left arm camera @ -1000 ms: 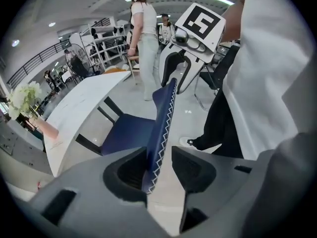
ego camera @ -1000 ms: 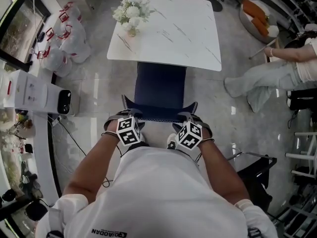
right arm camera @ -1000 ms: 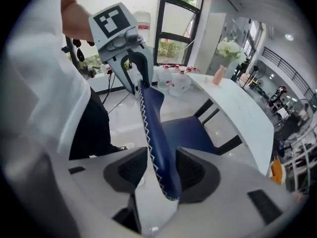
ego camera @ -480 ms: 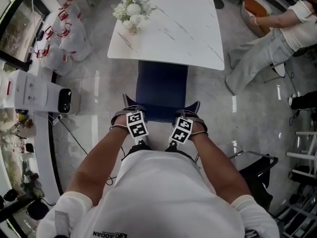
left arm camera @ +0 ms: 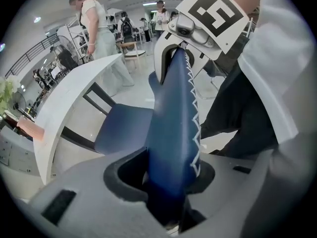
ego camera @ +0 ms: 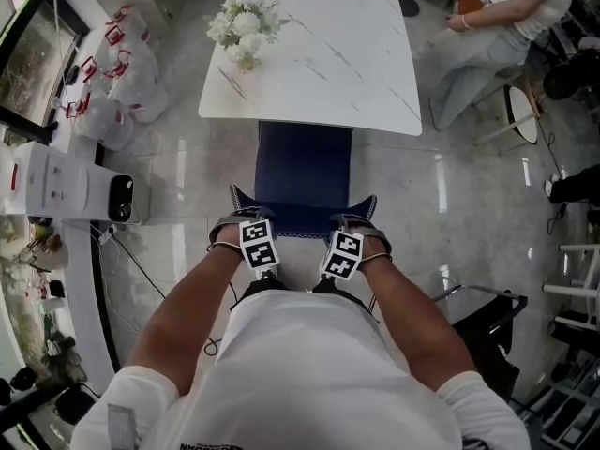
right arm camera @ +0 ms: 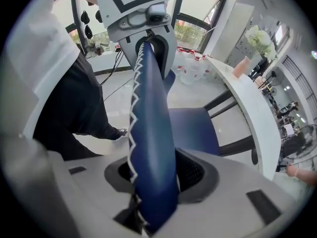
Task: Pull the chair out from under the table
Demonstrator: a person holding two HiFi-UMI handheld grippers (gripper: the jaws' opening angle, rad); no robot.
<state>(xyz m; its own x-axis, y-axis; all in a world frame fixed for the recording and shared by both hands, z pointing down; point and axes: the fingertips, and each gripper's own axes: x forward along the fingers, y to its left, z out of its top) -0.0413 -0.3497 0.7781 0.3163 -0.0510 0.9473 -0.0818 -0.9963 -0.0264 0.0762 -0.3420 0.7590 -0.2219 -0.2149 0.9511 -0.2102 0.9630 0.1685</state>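
Note:
A dark blue chair [ego camera: 305,162] stands with its seat pushed partly under the white marble table [ego camera: 319,64]. Its backrest top edge [ego camera: 302,221], trimmed with white zigzag stitching, is nearest me. My left gripper [ego camera: 246,217] straddles the left end of that edge and my right gripper [ego camera: 354,223] the right end, both pointing steeply down. In the left gripper view the backrest [left arm camera: 171,133] runs between the jaws of my left gripper [left arm camera: 168,182]; in the right gripper view the backrest [right arm camera: 151,148] runs between those of my right gripper [right arm camera: 153,182]. Both pairs of jaws are closing, and a gap still shows beside the backrest.
A vase of white flowers [ego camera: 242,28] sits on the table's left corner. White bags [ego camera: 117,73] and a white appliance [ego camera: 80,181] line the left wall. A person [ego camera: 497,26] is at the far right by a stool [ego camera: 520,111]. A black rack [ego camera: 487,331] stands behind me to the right.
Both grippers have come down over the backrest's top edge and their marker cubes have turned inward. The person at the right has moved toward the far corner.

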